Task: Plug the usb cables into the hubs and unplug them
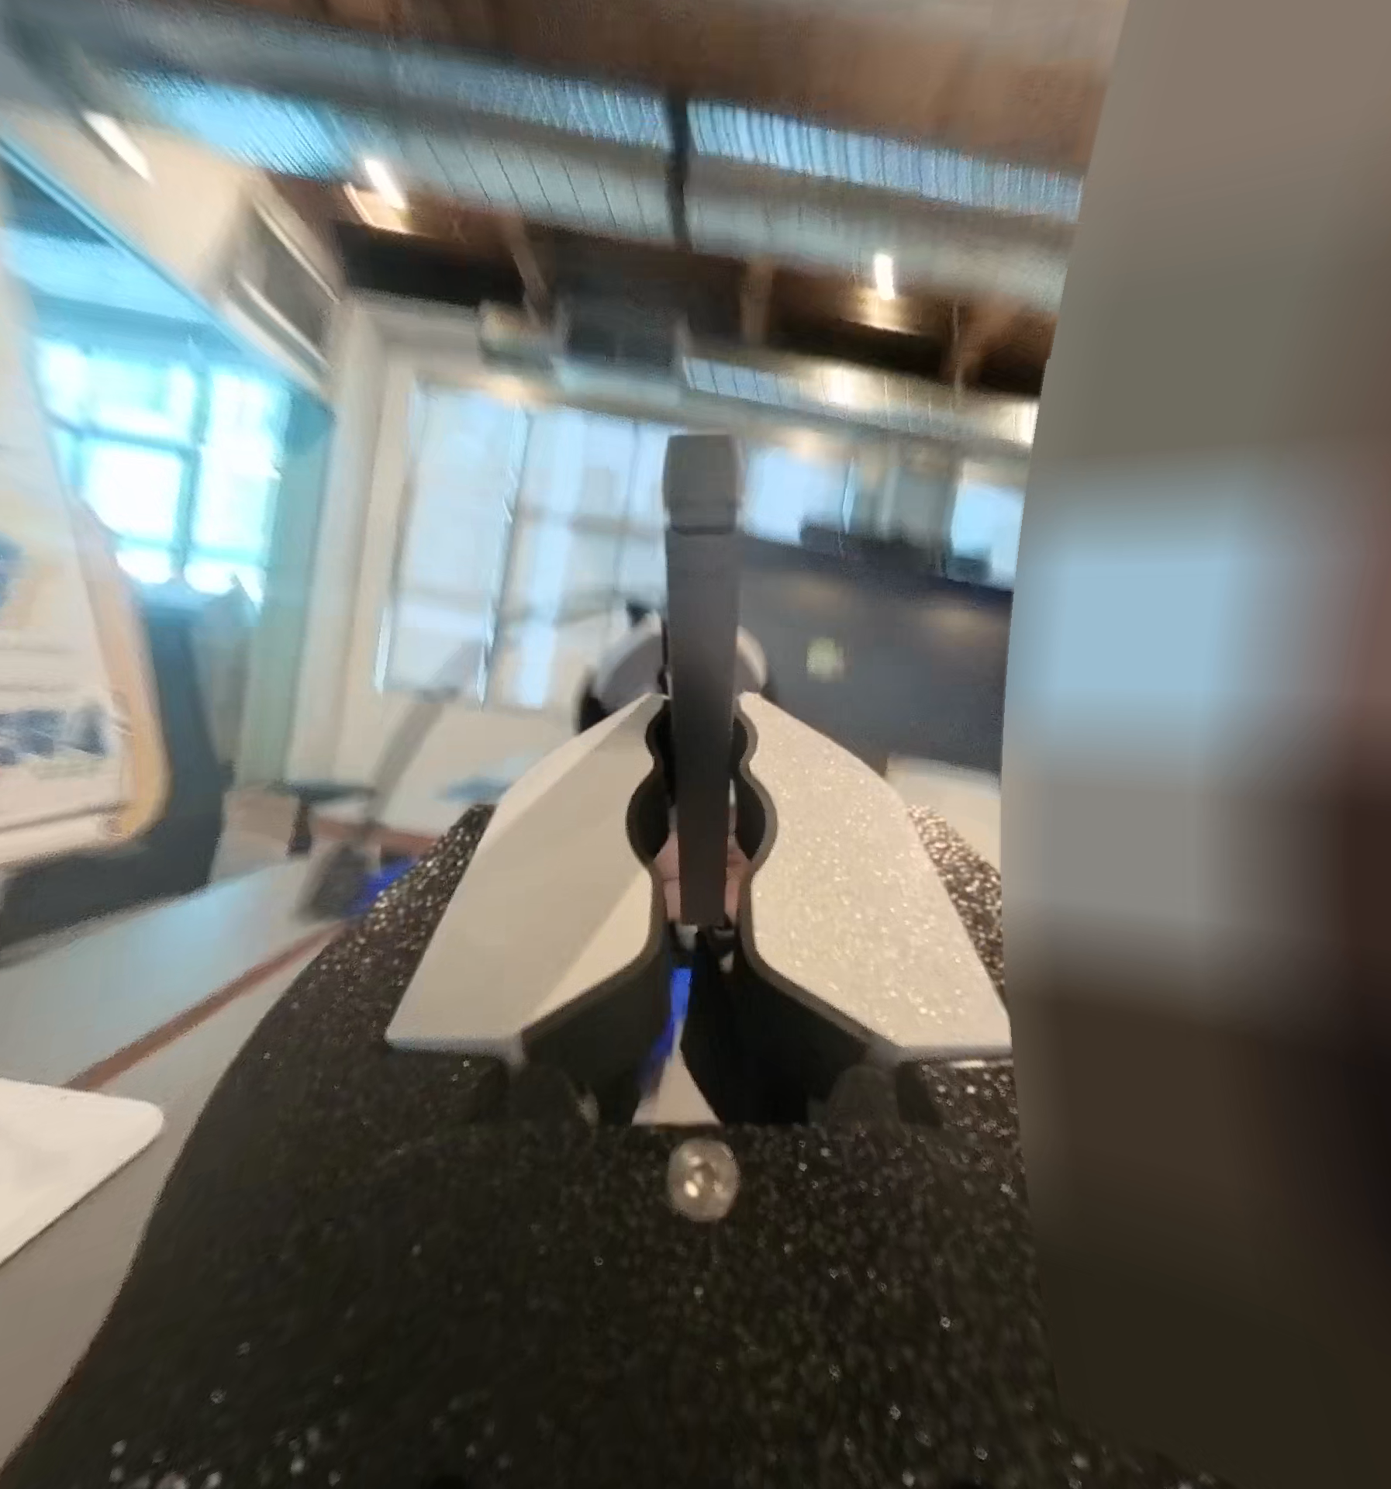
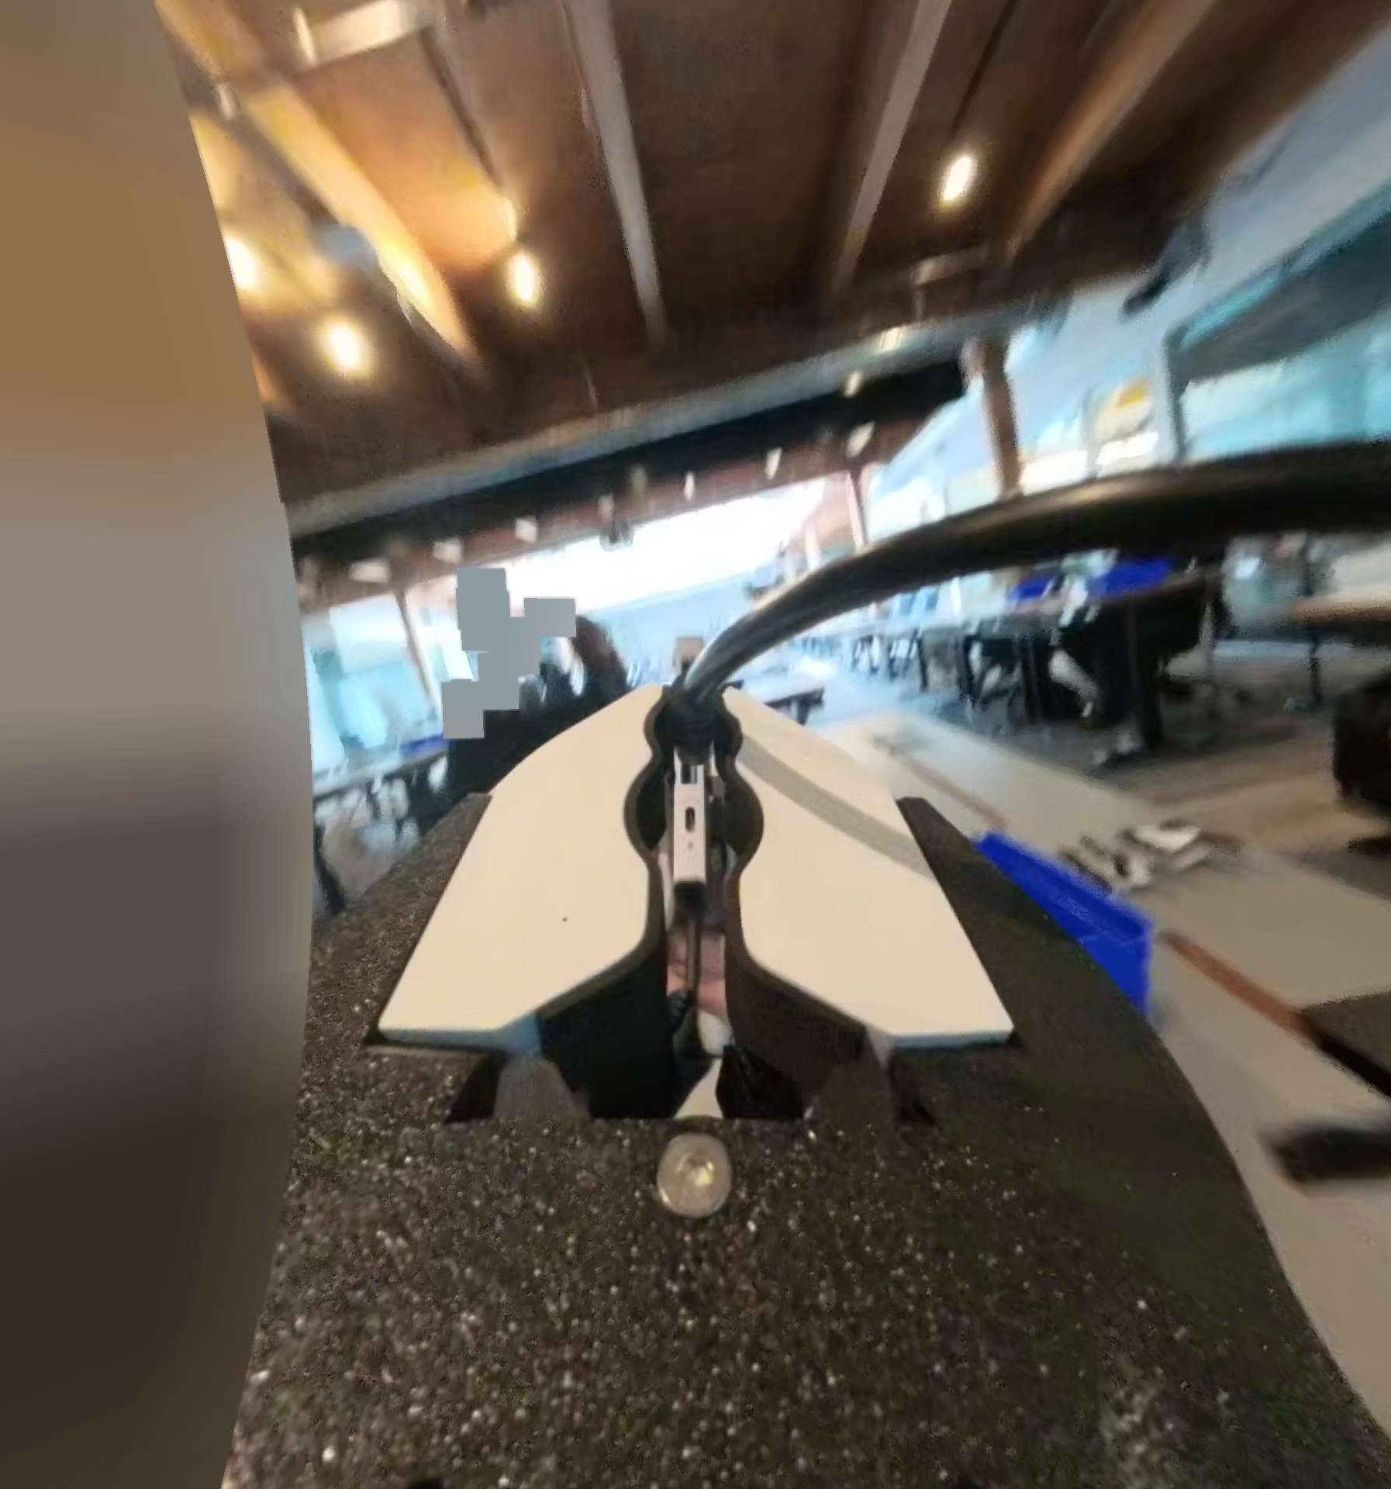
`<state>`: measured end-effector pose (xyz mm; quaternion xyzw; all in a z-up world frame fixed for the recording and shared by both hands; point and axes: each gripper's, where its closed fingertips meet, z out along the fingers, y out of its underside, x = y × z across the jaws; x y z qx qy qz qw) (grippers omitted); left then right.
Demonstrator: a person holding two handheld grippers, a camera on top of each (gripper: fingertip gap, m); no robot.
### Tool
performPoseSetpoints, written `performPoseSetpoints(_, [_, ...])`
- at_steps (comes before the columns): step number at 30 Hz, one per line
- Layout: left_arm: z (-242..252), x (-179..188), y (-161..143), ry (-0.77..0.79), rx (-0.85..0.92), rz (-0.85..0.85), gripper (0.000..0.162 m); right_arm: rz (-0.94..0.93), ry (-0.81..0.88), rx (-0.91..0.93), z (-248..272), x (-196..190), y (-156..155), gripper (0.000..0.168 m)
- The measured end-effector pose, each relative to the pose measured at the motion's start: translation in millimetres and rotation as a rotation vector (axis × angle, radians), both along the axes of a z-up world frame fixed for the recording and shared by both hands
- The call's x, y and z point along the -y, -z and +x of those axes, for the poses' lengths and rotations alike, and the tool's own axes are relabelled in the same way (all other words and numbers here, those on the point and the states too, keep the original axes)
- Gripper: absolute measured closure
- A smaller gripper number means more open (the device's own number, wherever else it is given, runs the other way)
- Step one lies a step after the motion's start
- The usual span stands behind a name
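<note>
Tongs on the left (image 1: pixel 700 717) clench a grey hub (image 1: pixel 700 644), those on the right (image 2: pixel 696 709) a cable (image 2: pixel 998 516), both raised above the worktop (image 2: pixel 958 765).

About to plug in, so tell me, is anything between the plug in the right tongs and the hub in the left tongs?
Cannot tell. The right tongs are shut on the usb cable, the left tongs on the dark hub, but neither view shows the other's item, so the gap between them is out of sight.
</note>
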<state>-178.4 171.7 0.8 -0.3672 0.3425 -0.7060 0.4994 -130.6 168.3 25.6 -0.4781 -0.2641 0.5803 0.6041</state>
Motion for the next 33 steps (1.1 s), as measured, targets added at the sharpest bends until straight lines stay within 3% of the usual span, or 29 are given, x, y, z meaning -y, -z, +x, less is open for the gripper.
performPoseSetpoints(2, [-30, -13, -4, -0.071, 0.048, -0.026, 0.15, 0.016, 0.14, -0.025, 47, -5, -2, 0.159])
performPoseSetpoints(5, [-43, -17, -1, -0.167, -0.017, -0.01, 0.15, -0.003, 0.224, 0.007, 85, -2, 3, 0.158])
performPoseSetpoints(9, [-21, -16, 9, -0.248, -0.181, 0.027, 0.151, -0.047, 0.228, 0.033, 90, -2, 10, 0.158])
performPoseSetpoints(12, [-5, -5, 11, -0.207, -0.22, 0.082, 0.15, -0.095, 0.232, 0.143, 81, 4, 20, 0.159])
performPoseSetpoints(17, [10, 0, 16, -0.145, -0.245, 0.087, 0.15, -0.234, 0.349, 0.517, 112, 29, 51, 0.159])
performPoseSetpoints(22, [18, -1, 23, -0.097, -0.257, 0.073, 0.15, -0.463, 0.552, 1.08, 207, 59, 103, 0.158])
performPoseSetpoints(27, [29, 1, 30, -0.04, -0.274, 0.056, 0.15, -0.709, 0.517, 1.64, 297, 103, 158, 0.159])
performPoseSetpoints(33, [48, 10, 40, 0.03, -0.32, 0.063, 0.15, -0.784, 0.47, 1.81, 333, 117, 197, 0.159])
